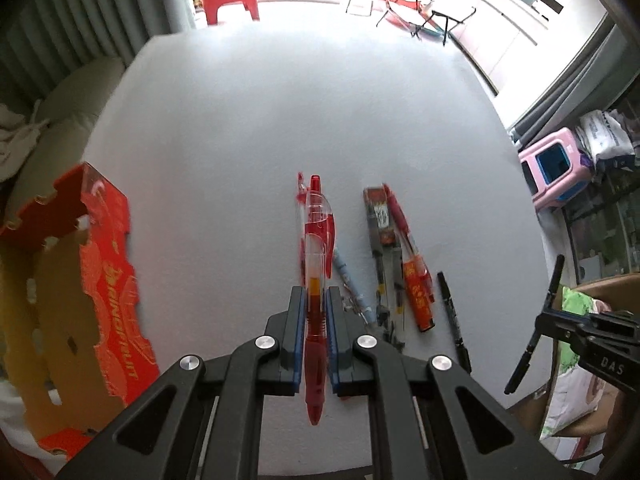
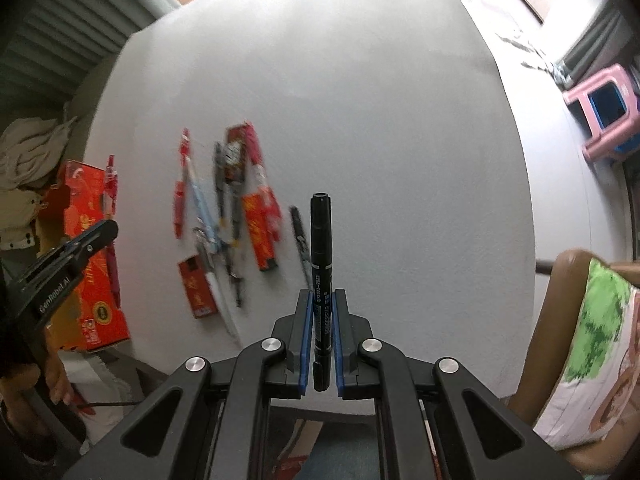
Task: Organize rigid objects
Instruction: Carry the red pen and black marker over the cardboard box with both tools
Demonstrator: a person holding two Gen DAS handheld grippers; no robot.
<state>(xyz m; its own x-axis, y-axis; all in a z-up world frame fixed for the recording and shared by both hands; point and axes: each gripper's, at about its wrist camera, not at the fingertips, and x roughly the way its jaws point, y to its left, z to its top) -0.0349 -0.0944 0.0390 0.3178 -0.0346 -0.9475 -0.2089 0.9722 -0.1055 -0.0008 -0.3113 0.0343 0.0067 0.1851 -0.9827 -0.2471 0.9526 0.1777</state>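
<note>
My left gripper (image 1: 315, 294) is shut on a red gel pen (image 1: 318, 240) and holds it above the white table (image 1: 280, 120), pointing away from me. My right gripper (image 2: 321, 296) is shut on a black marker (image 2: 321, 248), also held above the table; it shows at the right in the left wrist view (image 1: 536, 324). Several pens and pencils lie in a loose row on the table: a red pen (image 2: 181, 192), a light blue pen (image 2: 202, 208), a dark pencil pack (image 1: 380, 232), an orange-red pen (image 1: 416, 280) and a black marker (image 1: 454, 320).
An open orange cardboard box (image 1: 108, 280) stands at the table's left edge. A small red card (image 2: 197, 286) lies near the front edge. A pink stool (image 2: 604, 108) stands on the floor at right. A cushioned chair (image 2: 588, 340) is close at right.
</note>
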